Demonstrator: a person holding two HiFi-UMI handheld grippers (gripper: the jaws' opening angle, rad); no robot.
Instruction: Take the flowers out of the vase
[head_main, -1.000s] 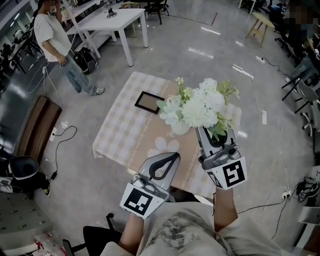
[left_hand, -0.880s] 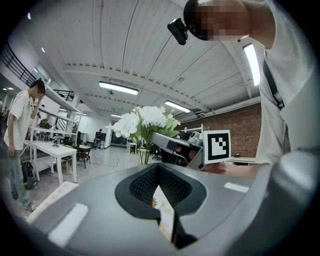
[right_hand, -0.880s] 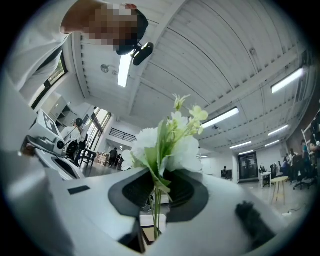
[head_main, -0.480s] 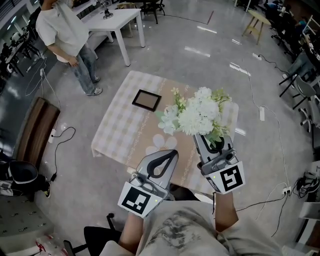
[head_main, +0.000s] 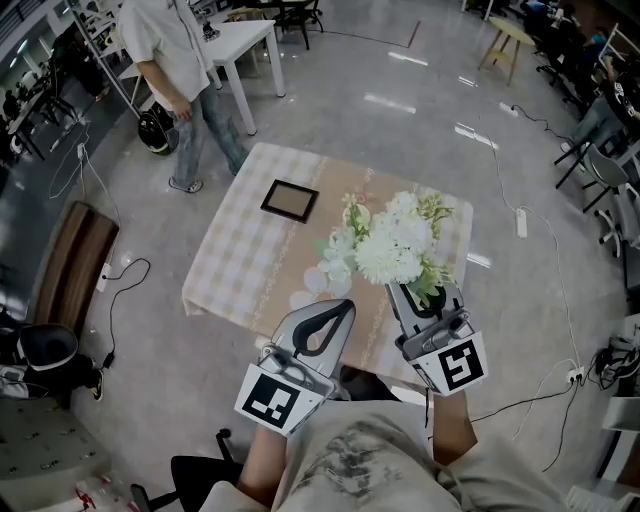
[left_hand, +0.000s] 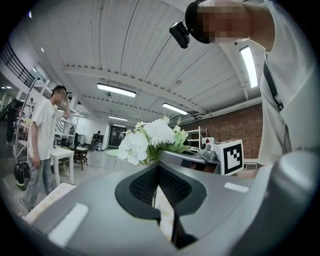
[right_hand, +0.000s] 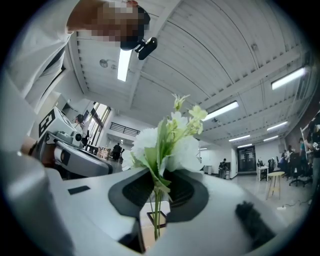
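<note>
A large indoor hall with a glossy grey floor (head_main: 400, 120) is seen from above. Near the middle, a low table (head_main: 235, 260) is covered by a checked cloth in beige and white, with a paler strip printed with flower shapes down its centre. At the upper left, a white table (head_main: 245, 40) is seen, and beside it a person (head_main: 170, 40) in a light shirt and jeans is caught mid-stride. A brown bench (head_main: 75, 265) is placed along the left edge, with cables trailing across the floor near it.

A bunch of white flowers (head_main: 392, 240) with green leaves is seen over the right part of the checked table. The bunch is held by its thin green stems in the right gripper (head_main: 418, 290), which is raised at the table's near edge. In the right gripper view the jaws are drawn narrow and pressed on the stems, and the blooms are spread just beyond the tips.

The left gripper (head_main: 338, 305) is held beside the right one, a little lower in the head view. Its jaws are brought together at the tips, and nothing is gripped between them. In the left gripper view the flowers appear ahead and slightly to one side, apart from its jaws.

A small flat panel with a dark frame (head_main: 290, 200) is laid on the cloth at the table's far left part, well apart from the flowers.
</note>
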